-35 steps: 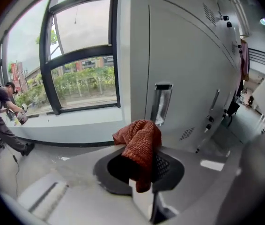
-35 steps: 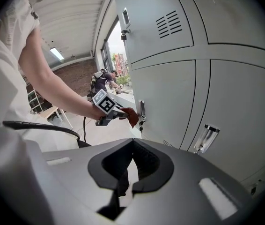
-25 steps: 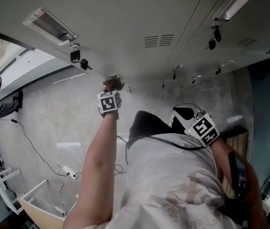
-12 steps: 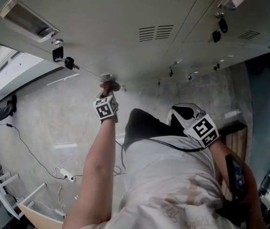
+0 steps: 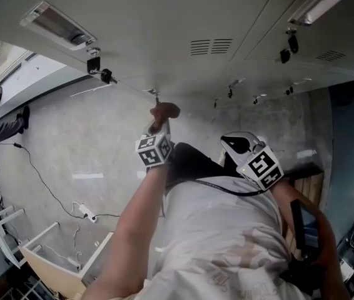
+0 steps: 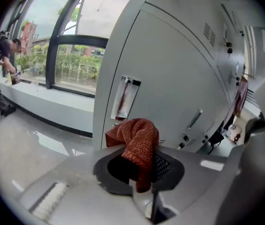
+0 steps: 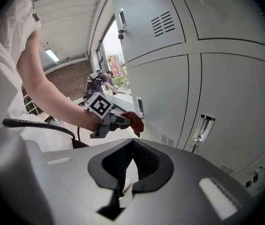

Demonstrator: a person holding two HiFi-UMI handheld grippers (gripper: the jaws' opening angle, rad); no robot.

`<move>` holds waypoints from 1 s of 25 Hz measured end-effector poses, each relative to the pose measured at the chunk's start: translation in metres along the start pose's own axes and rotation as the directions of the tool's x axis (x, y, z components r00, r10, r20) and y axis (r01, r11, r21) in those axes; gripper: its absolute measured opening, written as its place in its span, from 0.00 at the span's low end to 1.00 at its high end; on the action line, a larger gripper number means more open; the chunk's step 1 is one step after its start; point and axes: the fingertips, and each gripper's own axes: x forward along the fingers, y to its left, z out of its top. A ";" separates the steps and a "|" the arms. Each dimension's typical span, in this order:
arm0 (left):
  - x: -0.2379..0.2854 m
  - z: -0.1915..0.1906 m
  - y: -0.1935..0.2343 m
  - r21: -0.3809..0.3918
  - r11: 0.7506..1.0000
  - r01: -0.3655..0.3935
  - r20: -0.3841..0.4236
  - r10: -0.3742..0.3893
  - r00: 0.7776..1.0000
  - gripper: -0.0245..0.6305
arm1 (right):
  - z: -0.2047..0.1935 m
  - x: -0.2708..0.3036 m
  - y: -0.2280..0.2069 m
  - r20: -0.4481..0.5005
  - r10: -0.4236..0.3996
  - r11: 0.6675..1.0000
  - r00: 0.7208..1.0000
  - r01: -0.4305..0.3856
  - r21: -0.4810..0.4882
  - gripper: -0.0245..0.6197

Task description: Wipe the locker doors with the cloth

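Both sets of jaws are closed: the left gripper [image 6: 141, 165] clamps the rust-red cloth [image 6: 139, 139], which bunches up just past its tips, with a grey locker door [image 6: 170, 78] near beyond, while the right gripper [image 7: 132, 144] holds nothing, its tips meeting short of the lockers [image 7: 217, 102] ahead.
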 end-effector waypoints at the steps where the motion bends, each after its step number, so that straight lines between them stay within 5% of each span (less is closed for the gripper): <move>1: 0.007 -0.002 0.000 -0.053 0.999 -0.006 -0.009 0.006 1.000 0.11 | 0.002 0.000 0.001 0.002 0.005 1.000 1.000 -0.005 -0.003 0.05; 6: 0.044 0.008 0.008 -0.321 0.947 -0.034 0.037 0.049 0.998 0.11 | -0.011 -0.002 -0.011 -0.002 -0.016 1.000 1.000 0.016 0.003 0.05; 11: 0.068 0.011 0.025 -0.379 0.918 -0.119 0.014 0.134 0.991 0.11 | -0.024 -0.010 -0.019 -0.006 -0.038 0.999 0.999 0.038 0.027 0.05; 18: 0.095 -0.004 0.009 -0.233 0.960 -0.154 -0.078 0.140 0.987 0.10 | -0.034 -0.016 -0.031 -0.008 -0.056 0.998 0.998 0.057 0.028 0.05; 25: 0.121 -0.025 -0.058 0.006 1.000 0.030 -0.099 -0.030 0.995 0.11 | -0.041 -0.019 -0.041 -0.001 -0.076 0.996 0.997 0.076 0.050 0.05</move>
